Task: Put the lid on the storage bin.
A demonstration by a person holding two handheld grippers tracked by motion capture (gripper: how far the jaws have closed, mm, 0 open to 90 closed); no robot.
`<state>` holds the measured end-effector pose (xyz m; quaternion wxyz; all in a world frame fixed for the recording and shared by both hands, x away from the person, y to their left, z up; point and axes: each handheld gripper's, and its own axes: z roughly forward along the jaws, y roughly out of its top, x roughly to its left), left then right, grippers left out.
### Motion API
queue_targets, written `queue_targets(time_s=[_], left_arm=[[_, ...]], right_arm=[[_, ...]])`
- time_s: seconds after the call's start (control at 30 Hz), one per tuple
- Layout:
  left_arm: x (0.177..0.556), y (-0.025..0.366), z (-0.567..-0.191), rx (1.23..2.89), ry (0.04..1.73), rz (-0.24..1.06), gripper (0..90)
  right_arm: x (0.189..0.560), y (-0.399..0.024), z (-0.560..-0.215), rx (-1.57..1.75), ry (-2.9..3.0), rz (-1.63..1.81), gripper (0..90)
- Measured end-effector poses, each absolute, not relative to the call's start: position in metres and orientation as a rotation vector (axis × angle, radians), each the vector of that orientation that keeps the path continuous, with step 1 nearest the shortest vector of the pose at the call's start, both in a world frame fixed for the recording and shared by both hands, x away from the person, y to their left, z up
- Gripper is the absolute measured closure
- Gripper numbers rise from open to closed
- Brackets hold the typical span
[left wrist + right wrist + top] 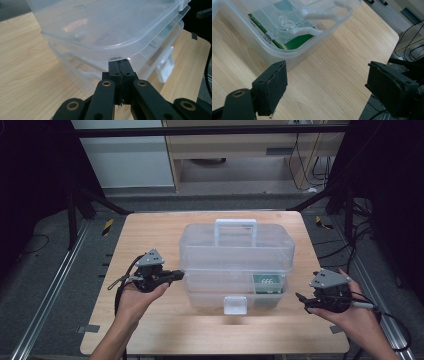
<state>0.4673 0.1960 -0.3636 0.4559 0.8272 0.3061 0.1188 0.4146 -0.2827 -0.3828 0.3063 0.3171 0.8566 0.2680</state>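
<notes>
The clear plastic toolbox sits in the middle of the wooden surface, lid down, white handle folded at the back and front latch apparently fastened. Through its wall a green packet shows at the right front. Judging by this, the work on the box is barely begun — nothing is lifted or unlatched yet. The left gripper has its fingers pressed together, tips touching the box's left edge just under the lid rim, likely steadying it. The right gripper, fingers wide and holding nothing, hovers near the right front corner — its approach remains.
</notes>
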Motion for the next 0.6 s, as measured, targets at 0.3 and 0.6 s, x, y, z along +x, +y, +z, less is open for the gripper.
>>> queue_targets(time_s=[0.3, 0.6], left_arm=[[0.463, 0.198, -0.373, 2.035, 0.769, 0.246, 90.0], [0.462, 0.197, -0.38, 2.049, 0.776, 0.24, 90.0]], right_arm=[[0.416, -0.284, -0.388, 0.86, 2.27, 0.687, 17.3], [0.421, -0.284, -0.401, 0.887, 2.28, 0.693, 17.0]])
